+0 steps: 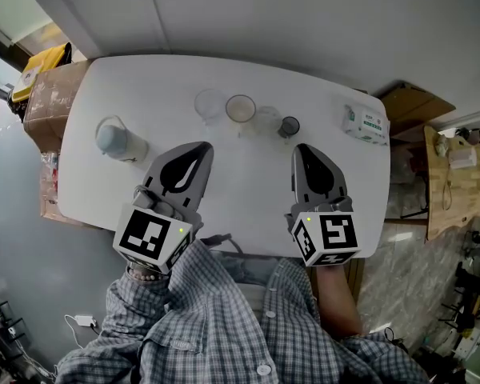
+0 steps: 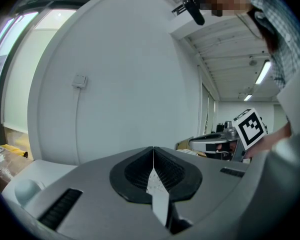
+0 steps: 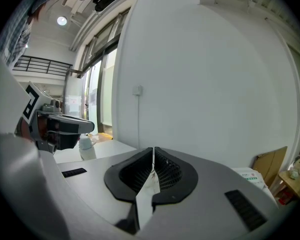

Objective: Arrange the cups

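In the head view a row of cups stands at the far side of the white table (image 1: 144,94): a clear glass (image 1: 210,104), a cup with a tan inside (image 1: 241,108), a clear cup (image 1: 267,119) and a small dark cup (image 1: 289,126). My left gripper (image 1: 194,152) is shut and empty, near the table's middle, short of the clear glass. My right gripper (image 1: 306,152) is also shut and empty, just short of the dark cup. Both gripper views look upward at the wall; the left gripper (image 2: 153,149) and right gripper (image 3: 153,149) show their jaws pressed together.
A pale jug with a handle (image 1: 116,141) stands at the table's left. A white packet with green print (image 1: 365,123) lies at the far right corner. Cardboard boxes (image 1: 52,94) sit left of the table, a wooden bench (image 1: 448,178) to the right.
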### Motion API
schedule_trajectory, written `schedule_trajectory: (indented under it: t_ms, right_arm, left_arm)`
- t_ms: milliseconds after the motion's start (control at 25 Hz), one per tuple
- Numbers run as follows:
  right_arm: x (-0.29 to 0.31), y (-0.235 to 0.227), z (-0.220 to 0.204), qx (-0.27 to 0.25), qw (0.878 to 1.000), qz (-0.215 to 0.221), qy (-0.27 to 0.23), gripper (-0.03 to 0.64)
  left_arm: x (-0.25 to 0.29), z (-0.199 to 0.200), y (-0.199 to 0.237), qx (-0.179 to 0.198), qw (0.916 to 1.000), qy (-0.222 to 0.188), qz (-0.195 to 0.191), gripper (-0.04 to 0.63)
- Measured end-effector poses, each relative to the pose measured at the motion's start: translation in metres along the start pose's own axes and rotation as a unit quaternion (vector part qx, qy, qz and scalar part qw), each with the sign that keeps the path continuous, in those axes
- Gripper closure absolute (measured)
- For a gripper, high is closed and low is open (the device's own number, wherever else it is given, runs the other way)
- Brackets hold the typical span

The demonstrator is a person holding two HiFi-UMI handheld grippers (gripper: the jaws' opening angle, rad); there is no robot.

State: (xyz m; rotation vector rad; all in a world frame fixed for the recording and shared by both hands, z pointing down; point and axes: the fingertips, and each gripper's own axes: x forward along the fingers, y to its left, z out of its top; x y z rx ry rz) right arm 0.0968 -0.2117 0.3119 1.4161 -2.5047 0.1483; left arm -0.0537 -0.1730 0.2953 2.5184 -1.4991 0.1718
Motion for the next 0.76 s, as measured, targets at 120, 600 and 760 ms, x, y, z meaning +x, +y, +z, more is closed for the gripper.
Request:
schedule_trajectory:
  t_ms: [120, 600, 760]
  right_arm:
    - [0.000, -0.001, -0.002, -0.006, 1.000, -0.004, 0.004, 0.588]
    - [0.002, 0.004, -0.011, -0.001, 1.000, 0.001, 0.018, 0.588]
    - [0.001, 0.004, -0.014, 0.000, 1.000, 0.002, 0.022, 0.587]
  left_arm:
    - [0.000, 0.000, -0.001, 0.001, 1.0000, 0.001, -0.001, 0.583]
    - [-0.004, -0.004, 0.001, -0.002, 1.0000, 0.004, 0.001, 0.583]
    - [-0.004, -0.006, 0.000, -0.002, 1.0000, 0.006, 0.000, 0.582]
